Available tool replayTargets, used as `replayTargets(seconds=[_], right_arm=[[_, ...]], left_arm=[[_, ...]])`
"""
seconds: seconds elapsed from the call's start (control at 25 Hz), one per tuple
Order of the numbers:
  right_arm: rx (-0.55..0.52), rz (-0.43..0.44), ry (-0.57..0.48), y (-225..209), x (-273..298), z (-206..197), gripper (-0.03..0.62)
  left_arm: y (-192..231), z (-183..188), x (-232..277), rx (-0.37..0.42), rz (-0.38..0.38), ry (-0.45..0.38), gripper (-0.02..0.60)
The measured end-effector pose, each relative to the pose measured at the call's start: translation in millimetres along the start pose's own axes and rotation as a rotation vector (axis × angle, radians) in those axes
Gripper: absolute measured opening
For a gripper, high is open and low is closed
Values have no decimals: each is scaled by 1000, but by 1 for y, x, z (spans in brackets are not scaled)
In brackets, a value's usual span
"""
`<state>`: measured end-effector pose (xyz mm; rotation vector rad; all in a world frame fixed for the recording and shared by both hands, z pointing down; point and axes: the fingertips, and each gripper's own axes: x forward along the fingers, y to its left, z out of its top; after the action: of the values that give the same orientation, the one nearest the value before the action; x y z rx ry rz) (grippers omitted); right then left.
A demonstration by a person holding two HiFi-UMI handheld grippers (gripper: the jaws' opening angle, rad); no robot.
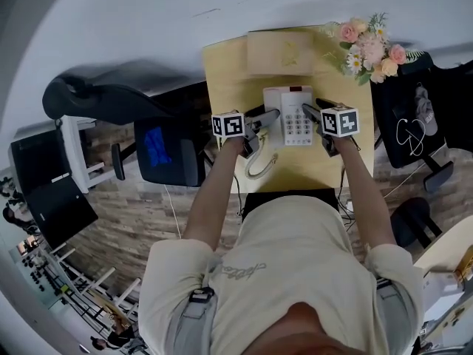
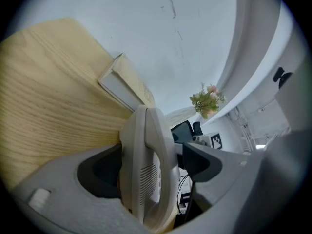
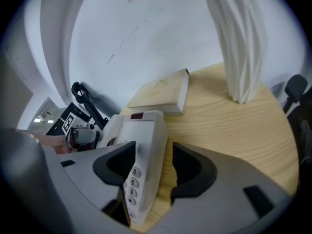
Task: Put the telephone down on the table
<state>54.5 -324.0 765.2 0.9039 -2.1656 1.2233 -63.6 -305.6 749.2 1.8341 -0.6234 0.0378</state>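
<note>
**Ana:** One wooden desk (image 1: pixel 222 72) carries everything. It stands against a white wall (image 1: pixel 148 21), with a closed book (image 1: pixel 279 52) lying at its far edge and a bouquet (image 1: pixel 369 49) of pink and white flowers at the far right corner.

**Ben:** And the telephone?

**Ana:** Its white base (image 1: pixel 297 117) sits on the desk just in front of the book, keypad up. The right tool (image 3: pixel 155 165) straddles the base's right edge with its jaws apart. One jaw is over the keys and the other is just beside the casing.

**Ben:** The handset?

**Ana:** The handset (image 2: pixel 144 145) is off the cradle, just left of the base. It stands on edge, gripped by the left tool (image 2: pixel 155 162), whose jaws press its two sides. Whether it touches the desk cannot be told.

**Ben:** Anything smaller?

**Ana:** The coiled cord (image 1: pixel 260 167) loops on the desk near its front edge.
</note>
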Motion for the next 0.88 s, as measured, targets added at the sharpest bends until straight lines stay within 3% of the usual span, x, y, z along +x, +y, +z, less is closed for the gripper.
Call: replayTargets(seconds=[0.08, 0.28, 0.64, 0.88], right_arm=[[21, -34, -57, -1, -15, -1, 236], [50, 1, -142, 18, -53, -13, 235], [-74, 37, -263, 75, -119, -12, 228], [-202, 39, -351, 119, -158, 3, 176]], left_arm=[[-3, 5, -7, 6, 0, -40, 387], [-26, 1, -24, 111, 21, -44, 387], [-113, -3, -67, 447, 59, -83, 387], [-172, -4, -99, 644, 70, -121, 376]])
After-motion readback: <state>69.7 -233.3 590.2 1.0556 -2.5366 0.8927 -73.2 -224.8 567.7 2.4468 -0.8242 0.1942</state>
